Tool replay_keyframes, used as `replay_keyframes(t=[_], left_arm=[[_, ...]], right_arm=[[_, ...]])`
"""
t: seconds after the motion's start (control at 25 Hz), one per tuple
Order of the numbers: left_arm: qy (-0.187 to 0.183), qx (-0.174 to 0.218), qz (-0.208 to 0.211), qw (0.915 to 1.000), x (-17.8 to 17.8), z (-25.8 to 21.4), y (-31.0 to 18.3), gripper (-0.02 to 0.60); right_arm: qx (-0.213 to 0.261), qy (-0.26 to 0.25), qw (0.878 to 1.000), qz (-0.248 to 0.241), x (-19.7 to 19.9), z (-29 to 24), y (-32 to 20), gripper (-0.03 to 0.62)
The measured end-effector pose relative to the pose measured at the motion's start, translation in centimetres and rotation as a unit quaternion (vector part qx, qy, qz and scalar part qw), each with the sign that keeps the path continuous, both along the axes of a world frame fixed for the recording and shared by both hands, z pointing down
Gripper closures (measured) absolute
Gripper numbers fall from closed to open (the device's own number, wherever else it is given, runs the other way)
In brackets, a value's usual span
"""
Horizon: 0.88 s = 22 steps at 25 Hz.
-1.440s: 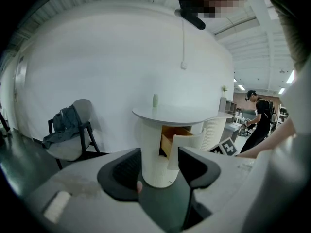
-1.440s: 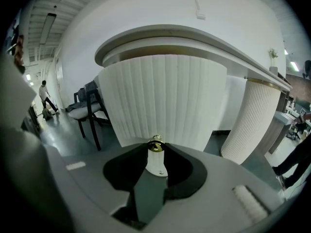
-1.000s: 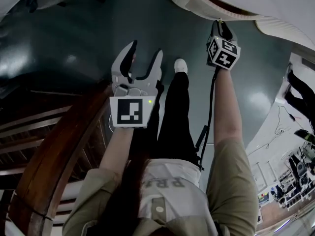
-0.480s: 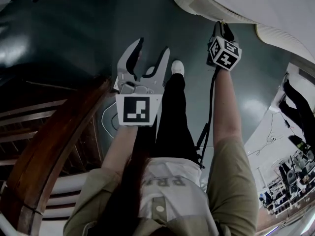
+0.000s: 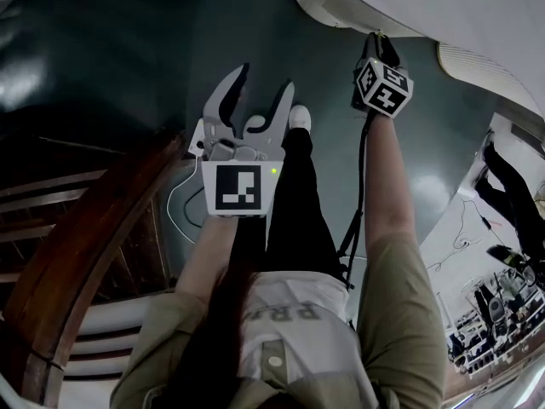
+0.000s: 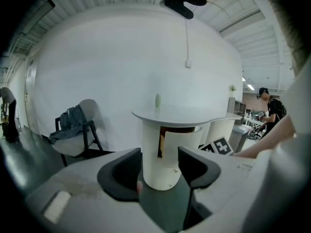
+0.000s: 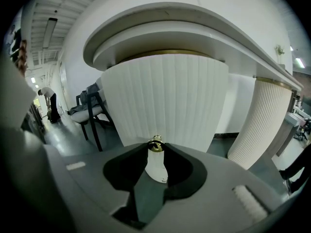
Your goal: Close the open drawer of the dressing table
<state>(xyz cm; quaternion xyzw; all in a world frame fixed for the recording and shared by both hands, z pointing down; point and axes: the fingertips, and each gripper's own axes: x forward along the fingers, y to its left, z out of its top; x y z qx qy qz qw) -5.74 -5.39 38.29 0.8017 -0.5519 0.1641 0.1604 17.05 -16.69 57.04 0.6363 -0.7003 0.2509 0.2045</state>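
Note:
The dressing table is white with a curved top. Its open drawer has a fluted white front and a small gold knob. In the right gripper view, my right gripper is shut on that knob, which sits between the jaw tips. In the head view, the right gripper reaches under the table's edge, with its jaws hidden behind the marker cube. My left gripper hangs open and empty over the dark floor. Its own view shows the table from farther off, with the drawer standing out.
A dark wooden piece of furniture curves along my left. A chair with clothes on it stands by the wall. A small bottle is on the tabletop. A fluted white pillar rises to the right, and a person stands beyond it.
The head view has shifted a little. Both grippers keep their places, with the right one still at the drawer front and the left one still open.

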Motion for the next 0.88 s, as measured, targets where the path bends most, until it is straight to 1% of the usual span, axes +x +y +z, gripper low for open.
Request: replay_keyframes(t=[0.36, 0.72, 0.88], left_arm=[[-0.009, 0.003, -0.009, 0.9999, -0.2, 0.6, -0.2, 0.33], [-0.023, 0.013, 0.0, 0.9997, 0.3, 0.8, -0.4, 0.33], [-0.023, 0.008, 0.001, 0.9997, 0.6, 1.0, 0.0, 0.33]], right_arm=[[0.011, -0.002, 1.0, -0.004, 0.1, -0.1, -1.2, 0.487], [0.019, -0.003, 1.0, -0.007, 0.2, -0.1, -2.4, 0.487], [0.021, -0.005, 1.0, -0.005, 0.2, -0.1, -2.6, 0.487]])
